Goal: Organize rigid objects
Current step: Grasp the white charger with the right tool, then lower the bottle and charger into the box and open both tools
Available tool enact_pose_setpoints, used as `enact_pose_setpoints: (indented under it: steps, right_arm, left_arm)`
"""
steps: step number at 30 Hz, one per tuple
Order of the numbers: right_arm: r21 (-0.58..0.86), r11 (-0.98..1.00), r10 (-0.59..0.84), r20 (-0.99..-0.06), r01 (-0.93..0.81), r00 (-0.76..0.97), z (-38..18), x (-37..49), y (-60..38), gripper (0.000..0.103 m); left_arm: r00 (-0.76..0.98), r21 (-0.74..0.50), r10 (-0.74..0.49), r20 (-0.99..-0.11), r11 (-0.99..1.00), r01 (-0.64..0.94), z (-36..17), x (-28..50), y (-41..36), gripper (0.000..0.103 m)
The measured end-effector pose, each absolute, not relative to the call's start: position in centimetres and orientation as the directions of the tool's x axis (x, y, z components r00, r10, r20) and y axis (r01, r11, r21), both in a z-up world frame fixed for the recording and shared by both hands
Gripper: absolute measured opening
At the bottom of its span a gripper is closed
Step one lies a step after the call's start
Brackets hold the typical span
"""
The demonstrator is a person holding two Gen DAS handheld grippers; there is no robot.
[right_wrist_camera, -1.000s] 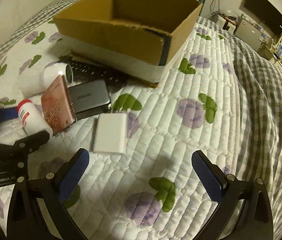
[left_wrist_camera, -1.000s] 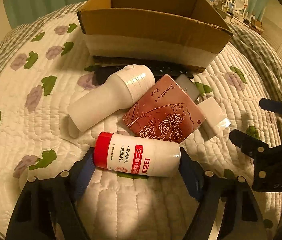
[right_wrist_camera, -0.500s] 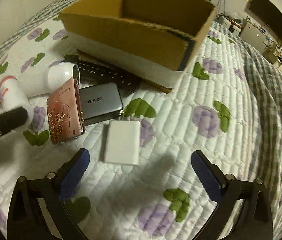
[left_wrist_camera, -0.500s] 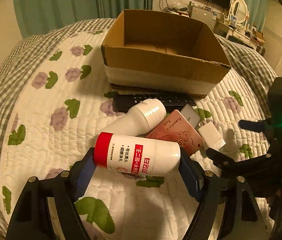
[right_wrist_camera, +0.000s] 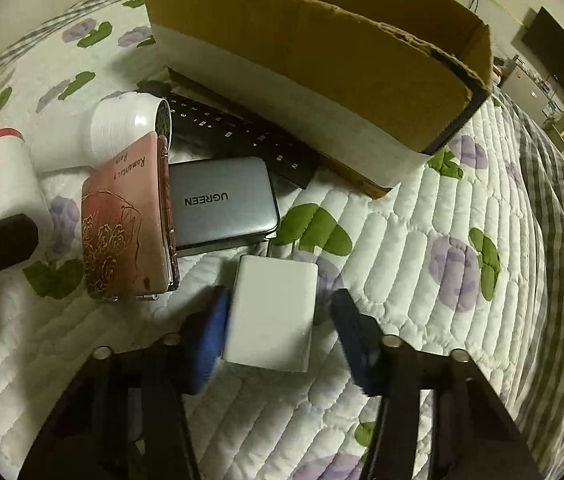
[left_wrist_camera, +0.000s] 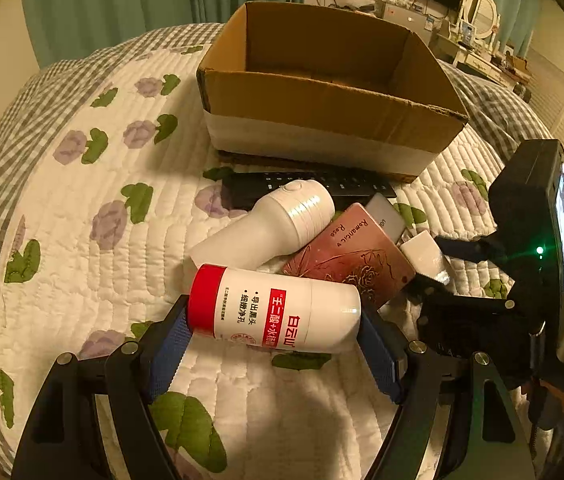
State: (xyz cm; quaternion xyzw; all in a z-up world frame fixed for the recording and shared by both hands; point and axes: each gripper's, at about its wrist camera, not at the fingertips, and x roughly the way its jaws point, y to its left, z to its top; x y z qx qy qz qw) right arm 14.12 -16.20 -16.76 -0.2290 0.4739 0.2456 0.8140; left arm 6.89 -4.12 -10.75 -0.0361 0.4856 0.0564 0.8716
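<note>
1. White bottle (left_wrist_camera: 274,314), red cap: clamped crosswise between the blue pads of the left gripper (left_wrist_camera: 274,344), raised off the quilt (left_wrist_camera: 62,216).
2. White charger (right_wrist_camera: 272,312): flat on the quilt between the half-open fingers of the right gripper (right_wrist_camera: 278,332); left pad at its edge, right pad apart.
3. Pink case (right_wrist_camera: 122,224), grey power bank (right_wrist_camera: 222,200), white device (left_wrist_camera: 266,228), black remote (left_wrist_camera: 310,188): clustered at 11 o'clock of the charger.
4. Cardboard box (left_wrist_camera: 322,100): open-topped, at 12 o'clock beyond the remote.

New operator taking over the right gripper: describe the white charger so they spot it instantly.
Find the cardboard box; the remote lies along its front, then the grey UGREEN pack. The charger is the plain white block just past it, alone between the right gripper's fingers.
</note>
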Motion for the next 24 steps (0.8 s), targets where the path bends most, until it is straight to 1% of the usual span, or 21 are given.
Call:
enact_pose_setpoints:
  steps: [6,9,15,21,24]
  right_arm:
    - [-0.152,0.752,0.185,-0.885,-0.641,0.428,-16.6,13.4,-15.4,0.041]
    - [-0.151,0.752,0.184,-0.886,-0.641,0.425,-15.6,12.9,-15.8,0.041]
    - [-0.202,0.747,0.183,-0.853,-0.633,0.488,-10.8,11.5,-16.0,0.041]
    - [-0.226,0.763,0.208,-0.802,-0.606,0.56,-4.8,10.9,-16.1,0.041]
    - [-0.23,0.784,0.212,-0.775,-0.577,0.596,-1.9,11.1,-16.2,0.041]
  left_arm:
    - [0.521,-0.003,0.067,-0.851,0.991,-0.132,-10.2,6.6,-4.1,0.079]
    - [0.525,-0.005,0.062,-0.849,0.992,-0.125,-9.4,6.5,-4.1,0.079]
    - [0.58,-0.05,0.026,-0.814,0.992,-0.114,-6.3,5.8,-3.9,0.079]
    - [0.648,-0.054,0.006,-0.762,0.996,-0.074,-2.6,5.9,-3.6,0.079]
    - [0.681,-0.042,0.02,-0.732,0.996,-0.074,-0.9,6.7,-3.3,0.079]
